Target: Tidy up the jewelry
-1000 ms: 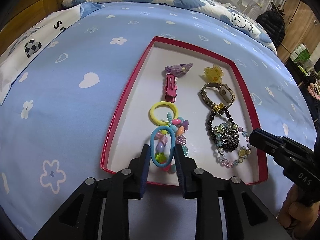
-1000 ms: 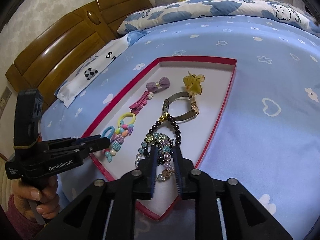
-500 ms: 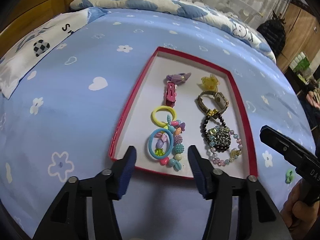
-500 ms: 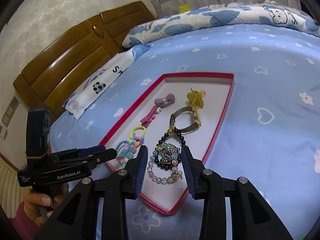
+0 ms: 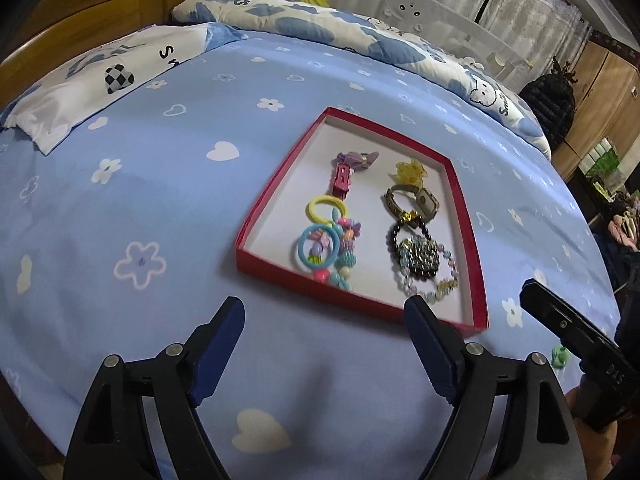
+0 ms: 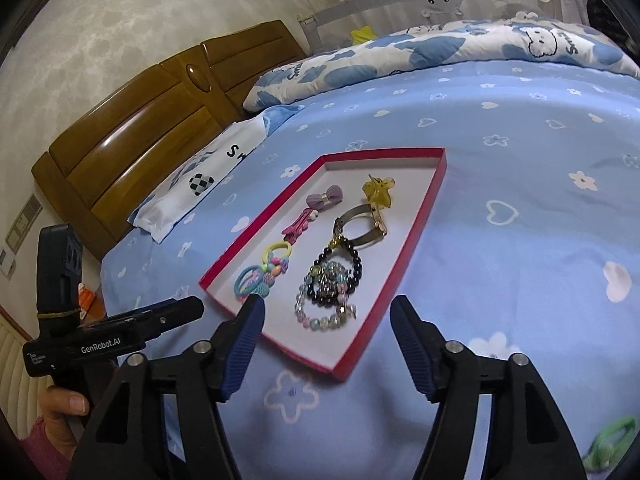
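Observation:
A red-walled tray (image 5: 280,184) (image 6: 424,216) lies on the blue bed sheet. In it lie two rows: a purple bow (image 5: 357,159), a pink clip (image 5: 342,178), a yellow hair tie (image 5: 325,208), a blue hair tie (image 5: 318,248) with coloured beads, then a yellow flower clip (image 5: 410,172), a watch (image 5: 414,204), a black bead bracelet (image 5: 412,236) and a pastel bead bracelet (image 6: 326,312). My left gripper (image 5: 324,336) is held short of the tray's near wall, jaws opening, nothing between them. My right gripper (image 6: 328,332) hovers over the tray's near corner, jaws opening, empty.
A small green item (image 5: 560,356) (image 6: 612,440) lies on the sheet right of the tray. Pillows (image 5: 100,80) and a wooden headboard (image 6: 140,140) lie beyond. A hand (image 6: 64,404) holds the left gripper's handle.
Both grippers let go, the left of the blue hair tie and the right of the bead bracelets, opened wide and drew back and up from the tray. The jewelry stays in the tray.

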`<state>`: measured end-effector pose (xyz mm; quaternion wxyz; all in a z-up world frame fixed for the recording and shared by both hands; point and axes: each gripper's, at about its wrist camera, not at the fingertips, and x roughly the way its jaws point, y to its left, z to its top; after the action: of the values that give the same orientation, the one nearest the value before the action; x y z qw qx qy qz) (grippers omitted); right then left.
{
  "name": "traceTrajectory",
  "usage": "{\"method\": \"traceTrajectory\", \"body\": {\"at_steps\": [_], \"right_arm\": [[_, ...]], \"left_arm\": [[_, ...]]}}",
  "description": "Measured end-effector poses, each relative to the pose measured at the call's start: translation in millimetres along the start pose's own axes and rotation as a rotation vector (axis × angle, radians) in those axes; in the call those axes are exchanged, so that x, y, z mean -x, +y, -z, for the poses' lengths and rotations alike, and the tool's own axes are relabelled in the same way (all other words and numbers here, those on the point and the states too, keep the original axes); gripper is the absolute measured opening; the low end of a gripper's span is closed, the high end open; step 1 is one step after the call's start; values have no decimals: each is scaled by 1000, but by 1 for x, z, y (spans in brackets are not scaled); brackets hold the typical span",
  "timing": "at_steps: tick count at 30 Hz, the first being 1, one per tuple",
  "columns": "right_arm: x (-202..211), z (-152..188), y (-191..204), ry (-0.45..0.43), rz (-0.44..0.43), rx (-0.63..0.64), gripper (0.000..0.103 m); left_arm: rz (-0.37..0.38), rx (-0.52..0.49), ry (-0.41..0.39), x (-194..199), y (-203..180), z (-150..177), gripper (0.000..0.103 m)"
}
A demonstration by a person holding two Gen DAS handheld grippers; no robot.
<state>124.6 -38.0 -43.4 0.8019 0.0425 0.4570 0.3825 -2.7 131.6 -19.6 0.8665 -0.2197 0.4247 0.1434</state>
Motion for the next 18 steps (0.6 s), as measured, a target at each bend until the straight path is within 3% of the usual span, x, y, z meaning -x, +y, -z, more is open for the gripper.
{"method": "traceTrajectory", "body": {"at_steps": [6,12,15,18], "right_arm": [[19,11,6,-25,25,26,68],[50,3,16,-93,61,62,70],[73,-8,28,-159,83,95,83],[93,-16,39,-223,121,127,99]], "left_arm": [[6,-10,-13,20,-7,8,82],[6,-66,-88,53,-22,6,83],[3,-106,-145,76,-32,4,89],[-28,-150,-215,95,-43,8,102]]}}
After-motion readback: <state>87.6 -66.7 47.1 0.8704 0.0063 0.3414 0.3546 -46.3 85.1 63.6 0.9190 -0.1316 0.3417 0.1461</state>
